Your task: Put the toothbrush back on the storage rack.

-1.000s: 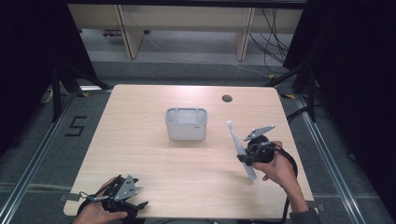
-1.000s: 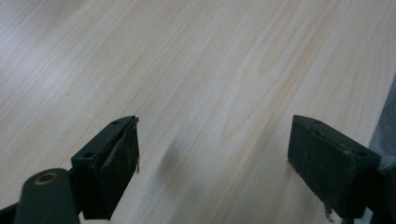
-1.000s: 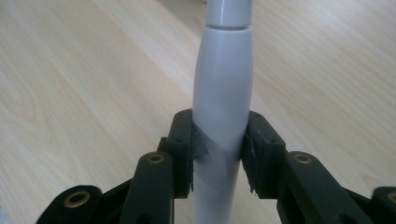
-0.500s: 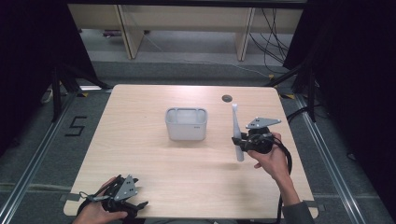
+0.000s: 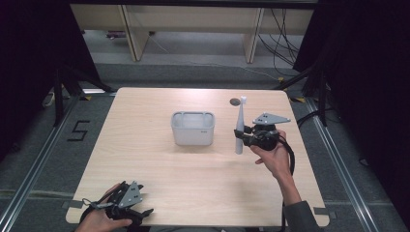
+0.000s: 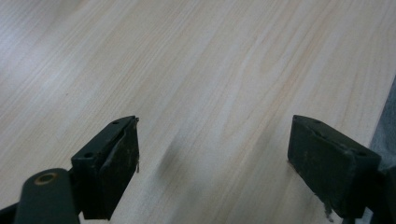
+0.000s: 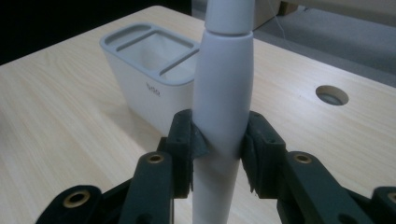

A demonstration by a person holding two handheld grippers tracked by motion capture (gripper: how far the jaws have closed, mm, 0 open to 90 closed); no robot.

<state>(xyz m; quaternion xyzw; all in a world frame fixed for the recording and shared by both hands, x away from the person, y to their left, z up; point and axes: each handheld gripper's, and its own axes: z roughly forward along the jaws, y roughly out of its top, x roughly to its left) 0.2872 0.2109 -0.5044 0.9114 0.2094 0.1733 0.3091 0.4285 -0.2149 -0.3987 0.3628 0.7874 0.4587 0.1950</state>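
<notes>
Dark curtains and a grey floor ring a pale wood worktop (image 5: 145, 159), with shelving legs and cables along the top of the frame. Near the middle of the high view stands a grey-white holder (image 5: 193, 128) with divided compartments, all of them looking empty. A round cable hole (image 5: 235, 101) sits toward the upper right of the worktop.

Right of the holder, the right gripper (image 5: 244, 137) pinches an electric toothbrush (image 5: 239, 126), held upright and clear of the holder, its brush end up near the cable hole and its butt low over the wood. In the right gripper view the jaws press on both sides of the thick white handle (image 7: 223, 102), just below its widest part, with the holder (image 7: 149, 79) behind at upper left.

The left gripper (image 5: 126, 207) rests at the lower left edge of the worktop, its jaws spread wide with nothing but bare wood (image 6: 201, 84) between them.

The toothbrush looks stiff, smooth and fairly light, though likely weighted toward the handle. Its glossy, rounded, tapering body could slip or swivel between flat pads, so the present hold on the fat mid-handle seems the safest place; the slim neck looks weaker and harder to steady. The holder appears light enough to shift if bumped.
</notes>
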